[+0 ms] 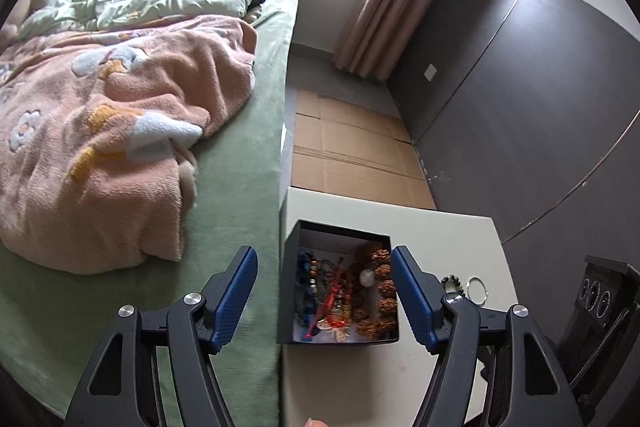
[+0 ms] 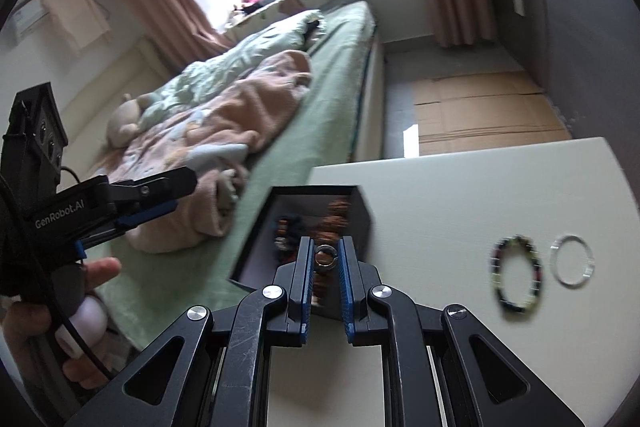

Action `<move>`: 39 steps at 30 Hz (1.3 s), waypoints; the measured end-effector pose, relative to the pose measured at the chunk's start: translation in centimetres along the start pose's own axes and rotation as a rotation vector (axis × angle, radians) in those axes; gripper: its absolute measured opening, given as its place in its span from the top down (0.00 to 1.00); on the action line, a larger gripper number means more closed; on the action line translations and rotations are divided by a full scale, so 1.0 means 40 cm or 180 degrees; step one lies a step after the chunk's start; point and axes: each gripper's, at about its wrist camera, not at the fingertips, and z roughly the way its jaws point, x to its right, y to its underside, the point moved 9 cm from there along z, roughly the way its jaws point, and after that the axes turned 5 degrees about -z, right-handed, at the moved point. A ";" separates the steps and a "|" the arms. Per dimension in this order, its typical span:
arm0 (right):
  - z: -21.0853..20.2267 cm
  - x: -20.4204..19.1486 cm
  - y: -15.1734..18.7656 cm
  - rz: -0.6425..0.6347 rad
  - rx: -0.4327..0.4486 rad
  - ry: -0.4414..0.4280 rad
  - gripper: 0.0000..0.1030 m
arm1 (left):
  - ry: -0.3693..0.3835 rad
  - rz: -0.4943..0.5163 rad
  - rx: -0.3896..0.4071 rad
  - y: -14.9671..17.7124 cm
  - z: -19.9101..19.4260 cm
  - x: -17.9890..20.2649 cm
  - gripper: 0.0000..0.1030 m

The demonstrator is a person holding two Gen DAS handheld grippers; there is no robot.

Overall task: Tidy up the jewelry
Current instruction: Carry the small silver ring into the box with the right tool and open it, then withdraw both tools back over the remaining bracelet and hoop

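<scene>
Holding a small metal ring [image 2: 325, 255] between its pads, the right claw [image 2: 325, 259] is clenched at lower centre, above the dark box [image 2: 362, 215]; the ring's hole faces the camera. The left claw [image 1: 324, 291] stands released, empty. Right of the box on the white desk [image 2: 460, 187] lie a beaded bracelet [image 2: 516, 273] and a clear bangle [image 2: 572, 261], apart. The bed [image 1: 240, 187] borders the desk's left edge.

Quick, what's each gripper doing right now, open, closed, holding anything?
Left gripper: open, holding nothing, fingers either side of the jewelry box.
Right gripper: closed on a metal ring.
</scene>
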 end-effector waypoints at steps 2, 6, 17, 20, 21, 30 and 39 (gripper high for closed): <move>0.017 -0.021 -0.002 0.0002 0.0022 -0.0082 0.87 | -0.0023 0.0004 0.0000 -0.002 -0.002 -0.012 0.32; 0.045 -0.055 -0.013 0.0113 0.0062 -0.0352 0.86 | -0.0073 -0.0008 0.0002 -0.009 0.000 -0.033 0.30; 0.023 0.003 -0.008 0.0229 0.0006 -0.0135 0.30 | 0.0110 -0.0179 0.0093 -0.013 -0.004 -0.018 0.00; -0.021 0.053 0.000 0.0301 0.0032 0.0011 0.17 | 0.0164 -0.0142 0.0137 -0.008 -0.003 0.010 0.00; -0.037 0.069 0.003 0.0340 0.0042 0.0036 0.09 | 0.0201 -0.0120 0.0155 -0.006 -0.003 0.024 0.00; -0.179 0.207 0.019 0.0525 0.0164 0.0394 0.00 | 0.0360 0.0133 0.0340 0.037 0.010 0.159 0.00; -0.258 0.311 0.032 0.0639 0.0265 0.0588 0.00 | 0.0403 0.0350 0.0296 0.084 0.041 0.260 0.00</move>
